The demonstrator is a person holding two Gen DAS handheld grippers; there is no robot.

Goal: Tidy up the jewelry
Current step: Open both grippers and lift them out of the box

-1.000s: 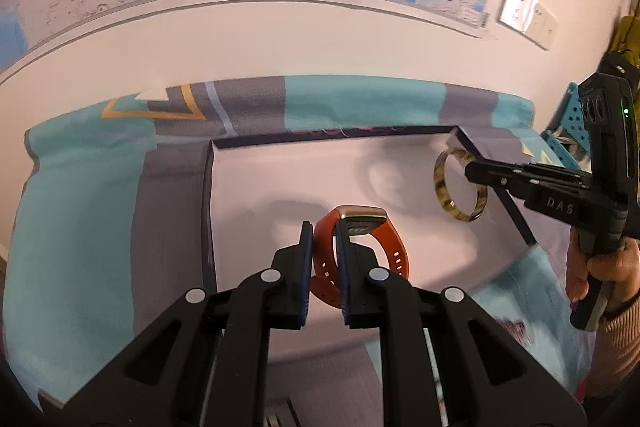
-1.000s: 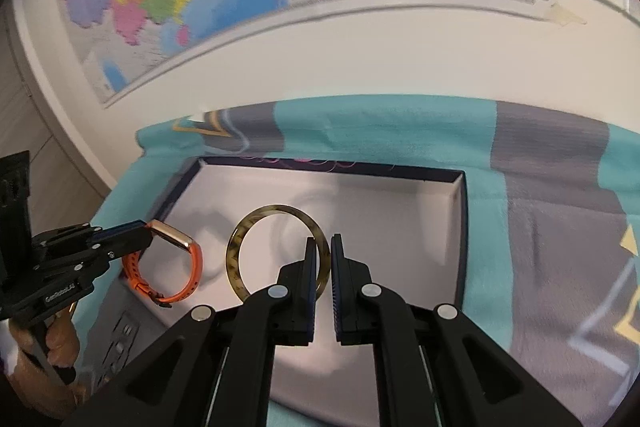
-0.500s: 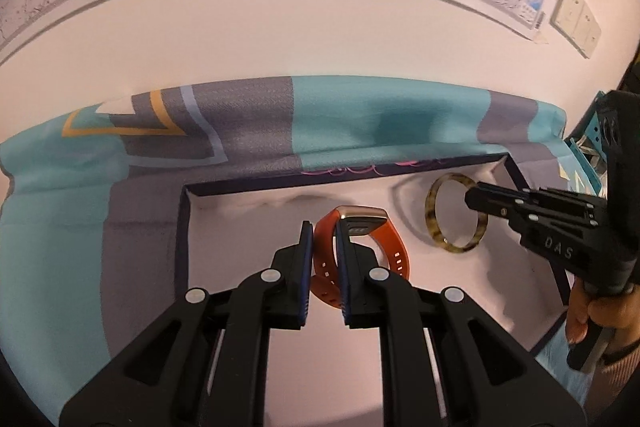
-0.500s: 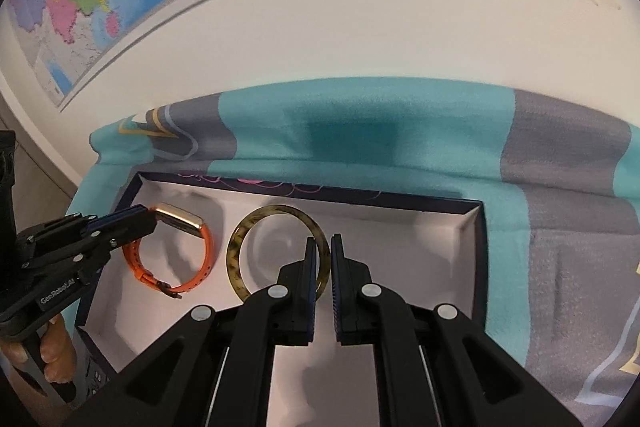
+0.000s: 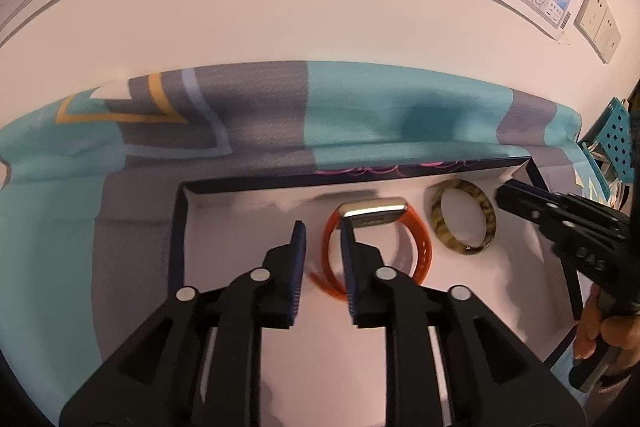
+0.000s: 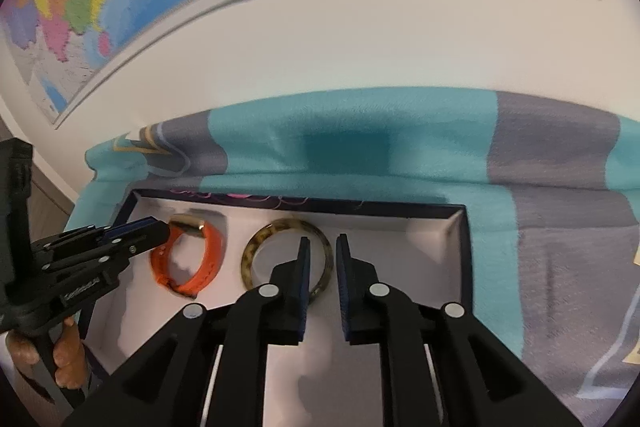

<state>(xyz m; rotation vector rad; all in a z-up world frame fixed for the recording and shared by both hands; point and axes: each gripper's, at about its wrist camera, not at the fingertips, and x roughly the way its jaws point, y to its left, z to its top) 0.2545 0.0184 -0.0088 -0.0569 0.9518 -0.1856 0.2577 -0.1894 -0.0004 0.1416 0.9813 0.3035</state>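
Two pieces set down in the white-lined box (image 6: 456,247)

Both jaws have just been opening: left gripper (image 5: 323,243) has released the orange watch band (image 5: 416,251), right gripper (image 6: 322,259) the tortoiseshell bangle (image 6: 260,247). Placement looks done; next, lift both clear without snagging.

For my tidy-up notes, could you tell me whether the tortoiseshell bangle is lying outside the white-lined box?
No, the tortoiseshell bangle lies inside the white-lined box, beside the orange watch band.

A teal and grey patterned cloth (image 6: 360,163) covers the surface. On it sits a shallow dark-rimmed tray (image 6: 464,251) with a white floor.
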